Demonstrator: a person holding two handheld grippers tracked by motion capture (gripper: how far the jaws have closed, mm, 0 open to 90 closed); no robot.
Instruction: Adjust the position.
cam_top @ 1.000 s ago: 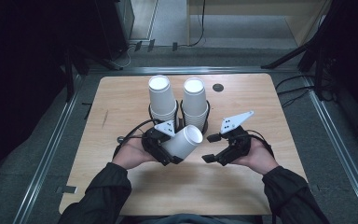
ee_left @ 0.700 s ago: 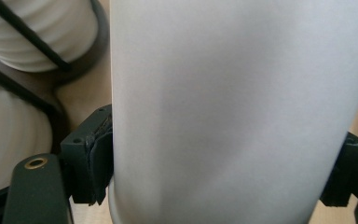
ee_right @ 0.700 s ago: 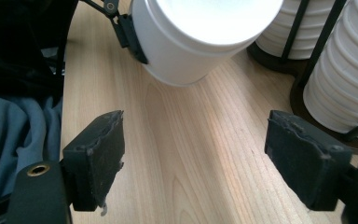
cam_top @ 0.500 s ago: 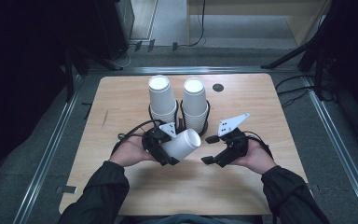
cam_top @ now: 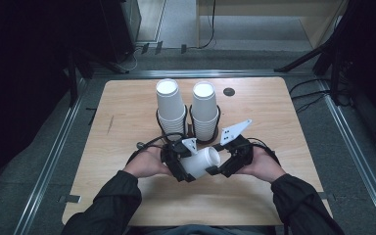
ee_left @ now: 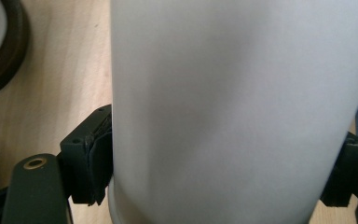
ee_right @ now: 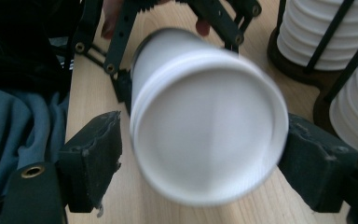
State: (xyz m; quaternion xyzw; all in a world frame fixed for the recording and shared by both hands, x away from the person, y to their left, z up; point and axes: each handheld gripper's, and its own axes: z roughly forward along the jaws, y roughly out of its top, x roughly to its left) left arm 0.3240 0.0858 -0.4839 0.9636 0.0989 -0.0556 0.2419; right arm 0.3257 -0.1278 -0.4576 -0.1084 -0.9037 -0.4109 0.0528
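A white paper cup (cam_top: pixel 201 161) lies on its side above the table's near middle, and my left gripper (cam_top: pixel 188 165) is shut on its wall. In the left gripper view the cup (ee_left: pixel 237 102) is pressed between both black pads (ee_left: pixel 87 158). My right gripper (cam_top: pixel 220 165) is at the cup's free end, open. In the right gripper view that round end (ee_right: pixel 207 135) faces the camera between the two pads (ee_right: pixel 93 161). The left pad stands a little off the cup; the right one is at its edge.
Two tall stacks of white cups (cam_top: pixel 170 110) (cam_top: pixel 205 111) stand in black wire holders just behind the grippers, on the wooden table (cam_top: pixel 122 122). A small black disc (cam_top: pixel 229 91) lies at the back. Metal rails run along both table sides.
My right gripper has moved left until its open jaws flank the cup's end. The left gripper and the cup have dropped slightly toward the person.
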